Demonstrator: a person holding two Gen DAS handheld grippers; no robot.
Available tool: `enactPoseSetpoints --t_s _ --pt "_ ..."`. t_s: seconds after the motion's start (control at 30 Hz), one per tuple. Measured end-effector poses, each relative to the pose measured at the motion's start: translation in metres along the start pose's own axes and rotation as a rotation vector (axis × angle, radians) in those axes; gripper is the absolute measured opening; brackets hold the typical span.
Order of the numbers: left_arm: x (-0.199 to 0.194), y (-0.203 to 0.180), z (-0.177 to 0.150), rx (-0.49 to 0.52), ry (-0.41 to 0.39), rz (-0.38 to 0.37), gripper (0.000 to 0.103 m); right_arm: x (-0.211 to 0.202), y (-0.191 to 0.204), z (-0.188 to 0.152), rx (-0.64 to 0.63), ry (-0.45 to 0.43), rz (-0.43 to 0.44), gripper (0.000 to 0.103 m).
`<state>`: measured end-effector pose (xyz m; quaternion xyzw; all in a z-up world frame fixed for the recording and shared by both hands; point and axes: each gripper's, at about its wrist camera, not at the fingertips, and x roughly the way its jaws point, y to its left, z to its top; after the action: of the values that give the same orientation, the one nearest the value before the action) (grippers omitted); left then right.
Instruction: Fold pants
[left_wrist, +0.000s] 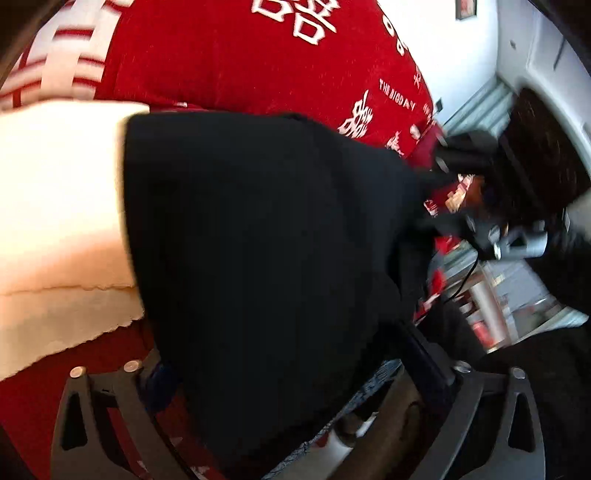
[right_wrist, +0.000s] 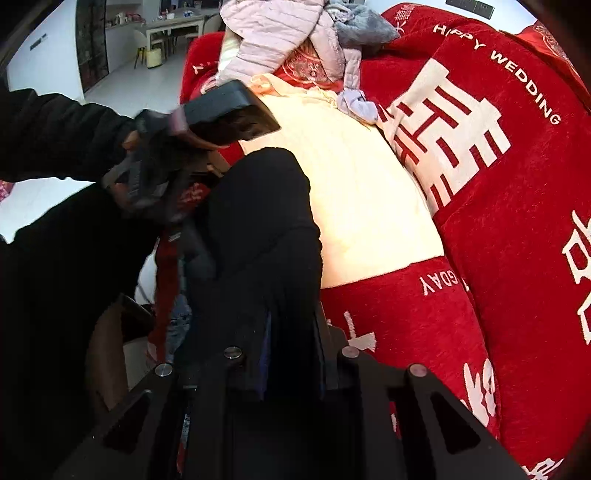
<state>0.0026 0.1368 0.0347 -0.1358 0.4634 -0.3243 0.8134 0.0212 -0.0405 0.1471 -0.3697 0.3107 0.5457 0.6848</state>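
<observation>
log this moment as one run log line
task: fold pants | right gripper: shut on black pants | left gripper: open, pants between fingers | surface: red sofa cover

Right gripper (right_wrist: 291, 332) clamps black pants (right_wrist: 258, 229) over red blanket (right_wrist: 498, 221)

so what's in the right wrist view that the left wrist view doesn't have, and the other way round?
Right wrist only: a pink quilted jacket and grey garment heaped on the sofa, a dining table behind, and the left tongs from outside. Left wrist only: the right tongs from outside. Both: black pants, cream blanket, red sofa cover.
</observation>
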Motion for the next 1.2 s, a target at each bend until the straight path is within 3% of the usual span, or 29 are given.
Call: enactPoseSetpoints --t_s 0.03,0.07,0.13,0.23,0.27,0.37,0.53,0.67,0.77,0.9,1.0,1.1,1.2 --pt "-0.008 0.001 0.002 -0.006 0.010 0.030 0.066 0.004 -0.004 0.000 0.011 0.008 -0.004 0.021" --pt "-0.011 0.001 0.001 -0.038 0.028 0.054 0.063 0.009 -0.008 0.000 0.026 0.019 -0.007 0.022" --pt "-0.015 0.000 -0.001 -0.077 0.040 0.077 0.042 0.022 -0.018 0.001 0.075 0.050 -0.030 0.032" --pt "-0.015 -0.002 0.001 -0.117 0.082 0.178 0.029 0.027 -0.033 0.006 0.177 0.075 -0.066 0.042" --pt "-0.020 0.002 -0.001 -0.148 0.102 0.173 0.026 0.023 -0.037 0.005 0.206 0.070 -0.064 0.045" --pt "-0.020 -0.001 0.001 -0.172 0.120 0.188 0.024 0.007 -0.037 -0.009 0.214 0.079 -0.049 0.064" --pt "-0.021 -0.007 0.001 -0.134 0.144 0.263 0.021 0.002 -0.012 -0.067 0.145 0.217 0.013 0.065" --pt "-0.024 -0.037 0.010 -0.110 0.137 0.276 0.020 0.045 -0.003 -0.114 0.194 0.392 -0.016 0.065" --pt "-0.025 -0.055 0.017 -0.097 0.141 0.306 0.020 0.038 0.000 -0.117 0.222 0.326 -0.047 0.069" --pt "-0.030 -0.076 0.031 -0.099 0.134 0.297 0.020 -0.007 -0.006 -0.121 0.319 0.182 -0.053 0.069" --pt "-0.031 -0.098 0.047 -0.075 0.119 0.283 0.020 -0.024 -0.002 -0.130 0.341 0.134 -0.053 0.069" --pt "-0.029 -0.126 0.065 -0.032 0.099 0.276 0.020 -0.012 0.005 -0.134 0.346 0.132 -0.020 0.069" --pt "-0.019 -0.151 0.080 0.010 0.103 0.285 0.020 0.031 0.030 -0.136 0.172 0.239 -0.044 0.072"
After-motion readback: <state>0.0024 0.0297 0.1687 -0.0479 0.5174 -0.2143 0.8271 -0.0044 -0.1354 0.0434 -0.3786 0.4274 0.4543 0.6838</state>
